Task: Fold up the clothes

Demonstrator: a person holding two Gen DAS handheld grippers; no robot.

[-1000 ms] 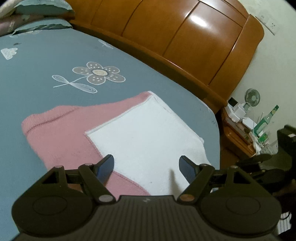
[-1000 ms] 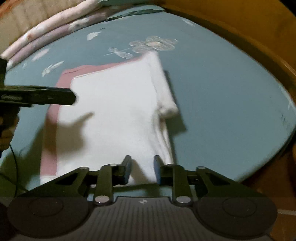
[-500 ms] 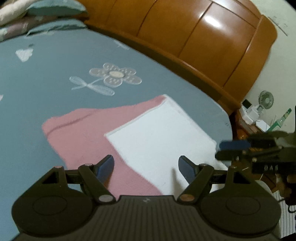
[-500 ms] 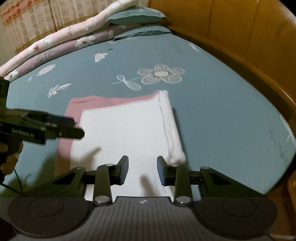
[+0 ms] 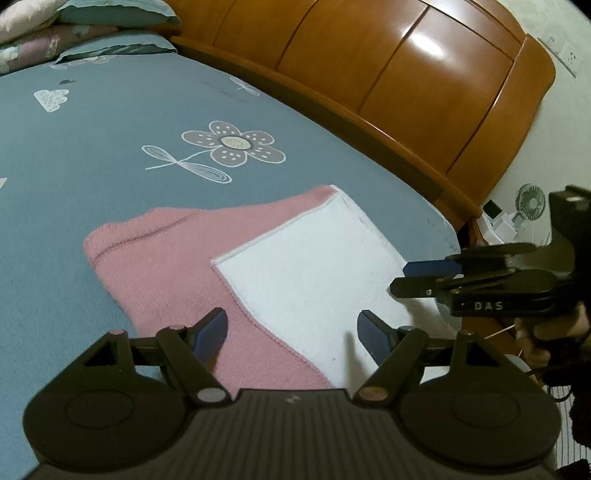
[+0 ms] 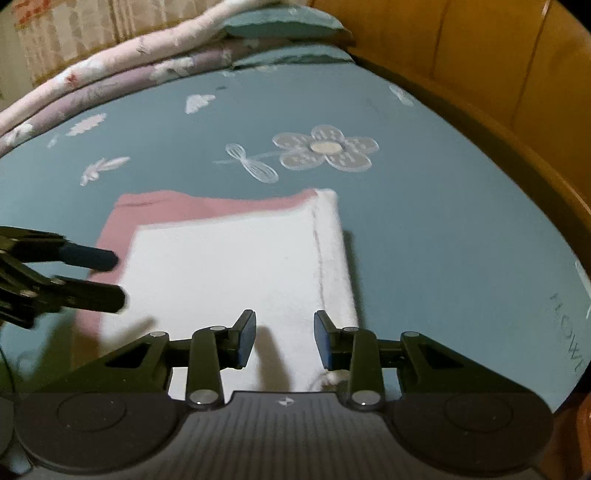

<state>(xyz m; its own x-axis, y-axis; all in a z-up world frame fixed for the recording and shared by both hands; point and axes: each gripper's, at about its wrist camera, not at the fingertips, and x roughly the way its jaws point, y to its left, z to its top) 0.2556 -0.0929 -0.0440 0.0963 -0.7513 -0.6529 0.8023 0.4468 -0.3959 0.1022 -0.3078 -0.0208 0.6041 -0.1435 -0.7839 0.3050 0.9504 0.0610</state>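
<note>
Left wrist view: your left gripper (image 5: 291,330) hangs released, jaws wide apart with nothing between them, above the near edge of the folded garment (image 5: 192,266). The garment lies flat on the blue-grey sheet (image 5: 92,147), at about 6 o'clock from the printed flower (image 5: 232,147); its pink layer shows toward 9 o'clock and its white panel (image 5: 314,269) lies on top toward 3 o'clock. The wooden headboard (image 5: 406,85) runs from 12 to 3 o'clock, with pillows (image 5: 110,22) at 11 o'clock and a small fan (image 5: 530,203) at 3 o'clock. Your right gripper (image 5: 400,278) enters from 3 o'clock, carried by your hand (image 5: 546,332). Right wrist view: your right gripper (image 6: 284,338) is released, jaws parted with a clear gap, hovering over the white panel's (image 6: 229,273) near edge without pinching cloth. The left gripper (image 6: 114,277) enters from 9 o'clock above the pink margin. A rolled quilt (image 6: 110,74) lies at 11 o'clock.
</note>
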